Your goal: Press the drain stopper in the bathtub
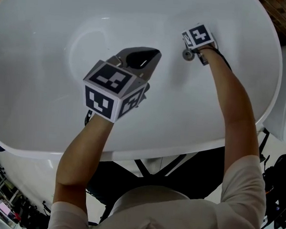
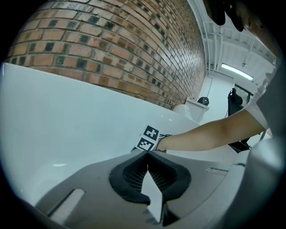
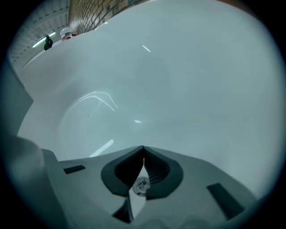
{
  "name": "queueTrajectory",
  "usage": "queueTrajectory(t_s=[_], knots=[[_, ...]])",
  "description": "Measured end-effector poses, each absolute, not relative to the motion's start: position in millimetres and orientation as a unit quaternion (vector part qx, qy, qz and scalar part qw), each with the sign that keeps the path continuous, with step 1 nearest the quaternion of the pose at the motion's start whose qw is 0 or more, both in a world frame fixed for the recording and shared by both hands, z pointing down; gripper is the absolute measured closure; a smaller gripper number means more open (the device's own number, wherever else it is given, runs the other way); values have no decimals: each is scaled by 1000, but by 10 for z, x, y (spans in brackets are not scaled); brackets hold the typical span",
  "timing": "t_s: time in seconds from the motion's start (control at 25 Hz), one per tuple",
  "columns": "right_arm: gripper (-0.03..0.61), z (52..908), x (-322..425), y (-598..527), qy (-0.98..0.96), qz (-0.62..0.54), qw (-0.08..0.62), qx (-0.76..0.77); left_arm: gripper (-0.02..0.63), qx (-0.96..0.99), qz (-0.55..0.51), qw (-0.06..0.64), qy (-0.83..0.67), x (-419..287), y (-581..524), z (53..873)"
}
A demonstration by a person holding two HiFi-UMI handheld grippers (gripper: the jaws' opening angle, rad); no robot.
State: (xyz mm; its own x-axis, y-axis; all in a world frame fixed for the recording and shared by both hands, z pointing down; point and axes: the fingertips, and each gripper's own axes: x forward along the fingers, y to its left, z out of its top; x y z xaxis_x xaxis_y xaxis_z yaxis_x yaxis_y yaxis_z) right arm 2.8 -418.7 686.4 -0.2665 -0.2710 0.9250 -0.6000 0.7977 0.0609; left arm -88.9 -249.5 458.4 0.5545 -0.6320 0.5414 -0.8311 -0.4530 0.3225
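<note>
Pressure dead centre suits the small round chrome drain stopper, I judge: rigid, slick. Both clenched empty: right gripper just over it, left gripper well apart.

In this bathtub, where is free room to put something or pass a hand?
The bathtub floor left of the left gripper is bare up to the far wall. The near slope between that gripper and the right forearm is bare too. Crowded only at the drain stopper, where the right gripper sits, jaws shut.
</note>
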Motion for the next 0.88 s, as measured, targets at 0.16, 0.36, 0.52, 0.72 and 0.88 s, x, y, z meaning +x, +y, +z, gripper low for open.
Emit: queueTrajectory(t_s=[0.16,0.36,0.52,0.72,0.88], knots=[[563,7319,181,-3933,-763,200,568,236,607,837,176,297,-425,-824,-2452,4680],[563,7771,590,-3783,-725,240,603,229,606,842,175,303,-410,-695,-2425,4679],[563,8006,781,-3668,-709,277,607,229,606,845,171,308,-403,-624,-2403,4685],[563,8234,938,-3528,-690,325,605,230,606,846,171,316,-394,-591,-2366,4704],[563,8325,978,-3459,-684,353,594,234,606,848,175,316,-388,-589,-2362,4701]])
